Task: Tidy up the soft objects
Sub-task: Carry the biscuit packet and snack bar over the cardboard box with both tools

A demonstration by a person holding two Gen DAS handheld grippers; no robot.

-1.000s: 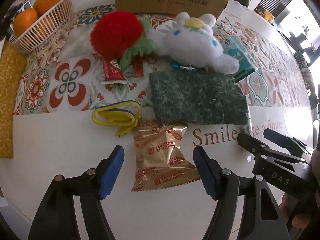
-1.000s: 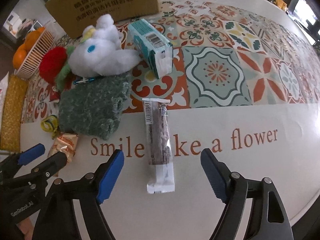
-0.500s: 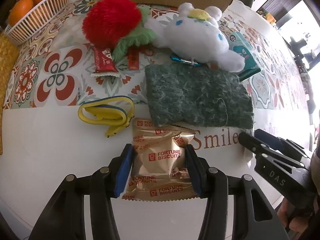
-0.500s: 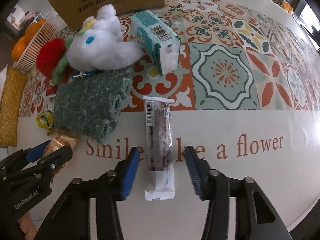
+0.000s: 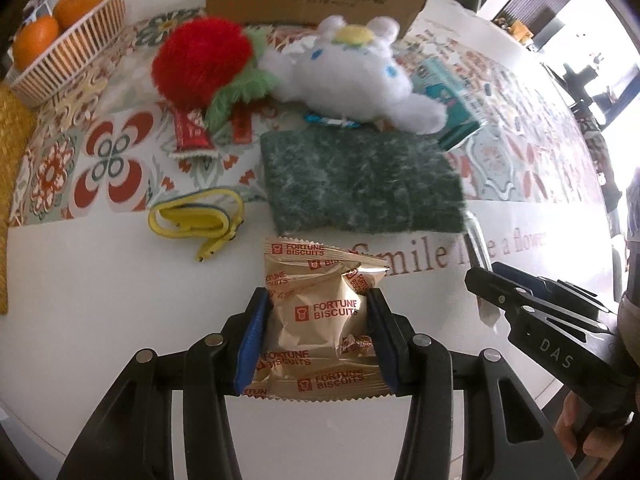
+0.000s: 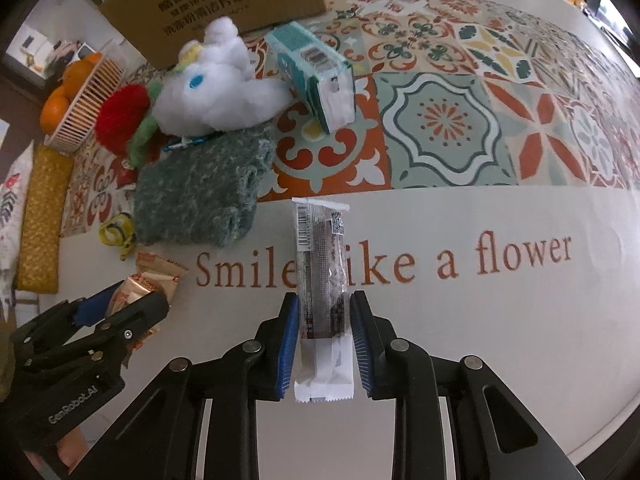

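Closing on two packets at once, both tongs point steeply down at the counter [image 6: 500, 320]. The left tongs [image 5: 316, 334] have their blue pads pressed against the sides of the gold biscuit packet [image 5: 318, 320], which lies on the white strip just below the green knitted cloth [image 5: 360, 184]; the jaws are closing a little further. The right tongs [image 6: 325, 338] straddle the long clear-wrapped snack bar [image 6: 322, 280] lying over the printed lettering; their jaws are closing, the pads at the wrapper's edges. The step in hand is the grasp. Next, each packet likely needs a firm pinch, then a straight lift clear of the plush toys [image 6: 216, 88], toward wherever the sorting requires.
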